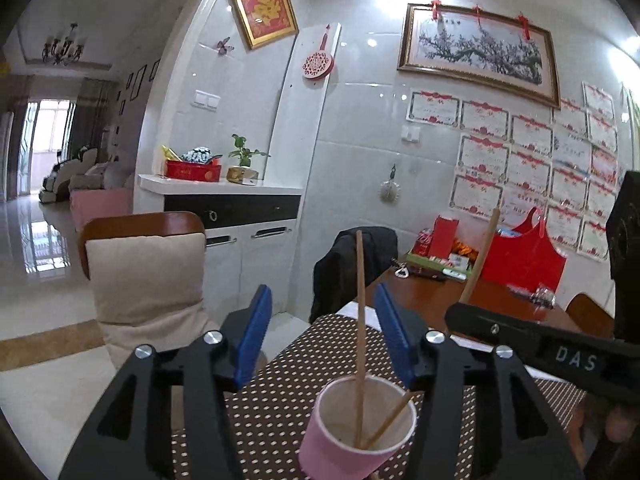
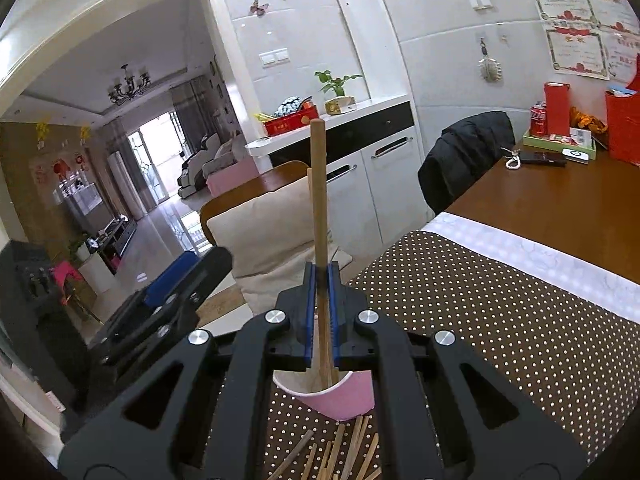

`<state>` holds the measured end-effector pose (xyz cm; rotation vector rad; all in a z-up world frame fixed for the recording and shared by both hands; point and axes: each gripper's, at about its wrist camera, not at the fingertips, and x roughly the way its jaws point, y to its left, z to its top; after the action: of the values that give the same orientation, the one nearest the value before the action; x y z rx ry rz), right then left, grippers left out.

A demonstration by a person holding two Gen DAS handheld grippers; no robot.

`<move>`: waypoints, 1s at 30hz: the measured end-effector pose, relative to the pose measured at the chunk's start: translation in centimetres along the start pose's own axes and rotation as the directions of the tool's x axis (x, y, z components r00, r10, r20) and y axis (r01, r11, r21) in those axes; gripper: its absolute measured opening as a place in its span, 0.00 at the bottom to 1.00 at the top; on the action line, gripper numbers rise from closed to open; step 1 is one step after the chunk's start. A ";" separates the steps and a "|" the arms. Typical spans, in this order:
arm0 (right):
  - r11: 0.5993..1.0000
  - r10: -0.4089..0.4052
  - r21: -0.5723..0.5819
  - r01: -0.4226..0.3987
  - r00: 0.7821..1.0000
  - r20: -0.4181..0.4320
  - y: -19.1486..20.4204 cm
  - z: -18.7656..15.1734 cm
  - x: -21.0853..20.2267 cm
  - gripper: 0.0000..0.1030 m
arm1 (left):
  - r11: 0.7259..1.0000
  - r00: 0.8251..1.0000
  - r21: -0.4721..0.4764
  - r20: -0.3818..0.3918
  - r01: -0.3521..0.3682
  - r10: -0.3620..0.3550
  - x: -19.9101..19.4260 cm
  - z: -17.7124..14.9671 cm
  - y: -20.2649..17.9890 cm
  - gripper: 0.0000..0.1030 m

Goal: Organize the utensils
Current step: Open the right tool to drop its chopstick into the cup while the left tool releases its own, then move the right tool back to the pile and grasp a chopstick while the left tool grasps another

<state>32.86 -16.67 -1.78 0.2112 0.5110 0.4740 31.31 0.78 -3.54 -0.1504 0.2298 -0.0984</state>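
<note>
The pink cup [image 1: 357, 426] stands just below my left gripper [image 1: 320, 340], on the dotted mat [image 1: 280, 400] near the mat's front edge. My left jaws are wide apart and hold nothing. One chopstick [image 1: 361, 320] stands upright in the cup. My right gripper [image 2: 321, 312] is closed on another chopstick [image 2: 319, 184], whose lower end is inside the cup. More chopsticks [image 2: 344, 452] lie on the mat beside the cup. The wooden table [image 2: 560, 200] is bare beyond the mat's far edge.
</note>
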 end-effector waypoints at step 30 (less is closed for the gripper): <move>0.988 -0.155 0.026 0.154 0.988 0.026 1.9 -6.3 -11.1 0.54 | 0.996 0.983 0.094 -0.183 0.006 0.011 -13.0 -3.6 0.0 0.60</move>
<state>20.37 -19.91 -1.95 0.1993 0.5017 0.3132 17.85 1.80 -4.17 -0.0472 0.4091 -0.1204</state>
